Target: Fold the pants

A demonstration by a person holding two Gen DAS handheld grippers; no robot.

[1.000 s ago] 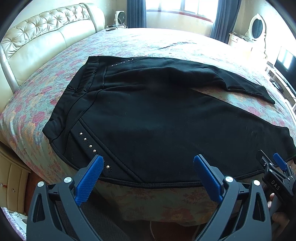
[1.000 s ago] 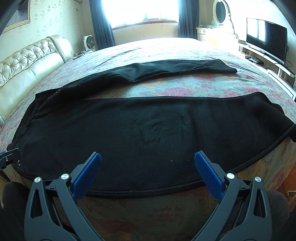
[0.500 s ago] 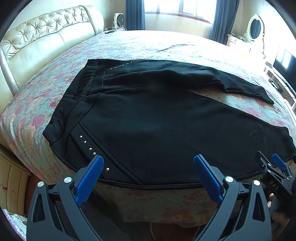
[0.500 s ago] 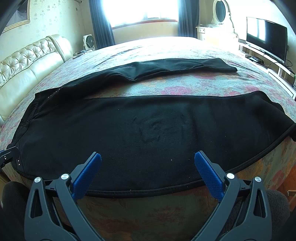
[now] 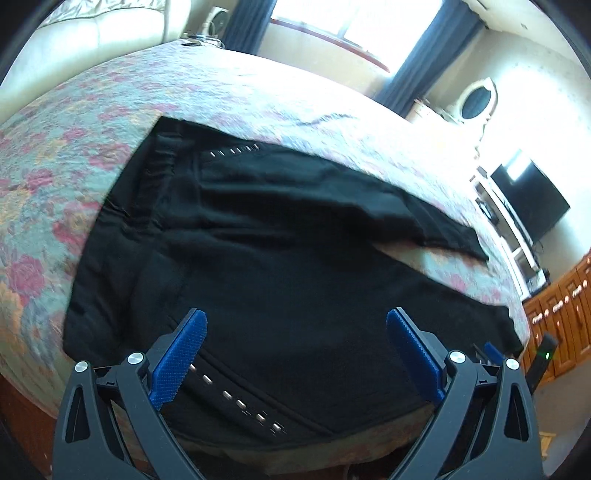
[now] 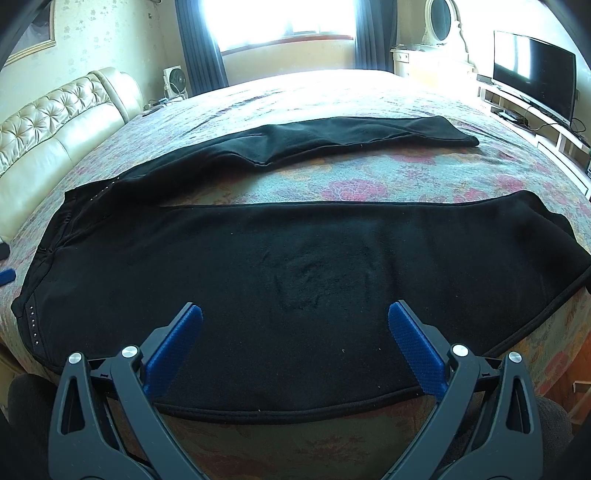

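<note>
My left tongs [image 5: 295, 354] are spread wide with nothing between them, poised over the waist end of the black pants [image 5: 280, 266], near the bed's [image 5: 66, 155] front edge. My right tongs [image 6: 295, 343] are just as wide and empty, over the middle of the nearer leg.

The pants lie flat on the flowered bedspread, waist to my left, legs running right and parted in a V, with bedspread showing between them.

The left camera, tilted and a little blurred, shows the waistband up close, a row of small studs [image 5: 240, 402] along the near seam just below my left tongs, and another row at the far hip. It also catches wooden cabinets [image 5: 561, 314] at the right edge.

The right camera shows both legs along their full length, the far leg's cuff [image 6: 458, 136] and the padded headboard [image 6: 55, 122] at left. Both views take in the television [image 6: 535, 70] and the window [image 6: 280, 22].
</note>
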